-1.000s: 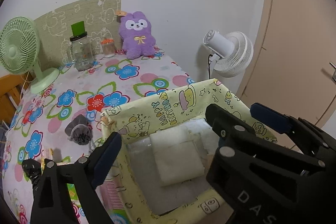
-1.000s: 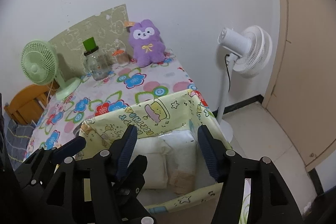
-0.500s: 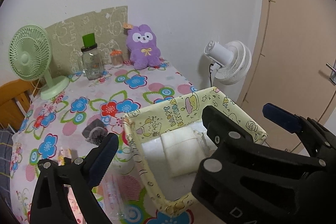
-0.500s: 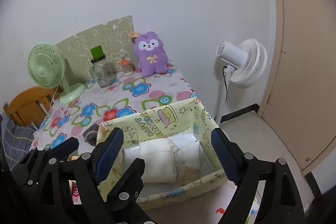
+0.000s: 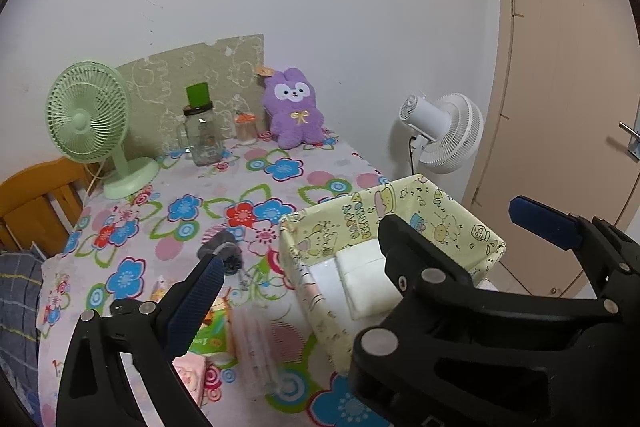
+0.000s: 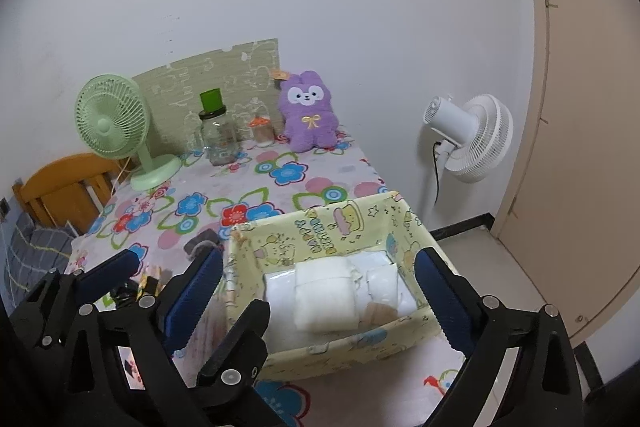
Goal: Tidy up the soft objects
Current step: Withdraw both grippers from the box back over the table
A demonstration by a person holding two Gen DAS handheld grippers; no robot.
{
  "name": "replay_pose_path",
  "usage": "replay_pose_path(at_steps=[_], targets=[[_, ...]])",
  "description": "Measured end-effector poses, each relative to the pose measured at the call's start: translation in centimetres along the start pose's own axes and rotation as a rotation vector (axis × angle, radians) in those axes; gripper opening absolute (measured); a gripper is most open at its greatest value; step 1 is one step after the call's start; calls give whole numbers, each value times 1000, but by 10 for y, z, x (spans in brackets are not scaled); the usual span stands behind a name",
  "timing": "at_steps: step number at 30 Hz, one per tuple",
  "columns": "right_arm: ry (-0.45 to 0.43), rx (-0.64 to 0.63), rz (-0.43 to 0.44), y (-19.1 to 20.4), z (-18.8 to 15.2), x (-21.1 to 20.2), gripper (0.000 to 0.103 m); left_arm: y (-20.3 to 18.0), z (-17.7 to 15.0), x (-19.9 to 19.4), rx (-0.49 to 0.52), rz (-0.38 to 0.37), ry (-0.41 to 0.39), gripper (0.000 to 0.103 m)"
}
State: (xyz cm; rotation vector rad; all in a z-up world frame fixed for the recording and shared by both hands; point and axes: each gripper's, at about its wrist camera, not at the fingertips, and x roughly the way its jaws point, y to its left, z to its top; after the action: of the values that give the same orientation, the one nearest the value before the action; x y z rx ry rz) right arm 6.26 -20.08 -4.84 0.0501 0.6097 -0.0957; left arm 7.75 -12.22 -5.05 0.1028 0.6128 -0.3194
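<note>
Both grippers, left gripper [image 5: 368, 255] and right gripper [image 6: 320, 279], have backed off, jaws just opened wide, seemingly empty, above the box [image 6: 320, 227].

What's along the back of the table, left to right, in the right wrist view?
Green fan → jar → small jar → purple plush; then, off the table, white fan.
</note>
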Motion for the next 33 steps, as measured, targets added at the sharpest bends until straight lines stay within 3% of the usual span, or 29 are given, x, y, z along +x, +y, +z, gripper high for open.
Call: replay_pose_path(at_steps=[14,33], targets=[[-14,-59,24,38,-12,-22,100,30,-17,-27,-22,1,-25,101],[-8,-100,84,77,-35,-14,100,64,-46,-33,-44,80,-2,101]])
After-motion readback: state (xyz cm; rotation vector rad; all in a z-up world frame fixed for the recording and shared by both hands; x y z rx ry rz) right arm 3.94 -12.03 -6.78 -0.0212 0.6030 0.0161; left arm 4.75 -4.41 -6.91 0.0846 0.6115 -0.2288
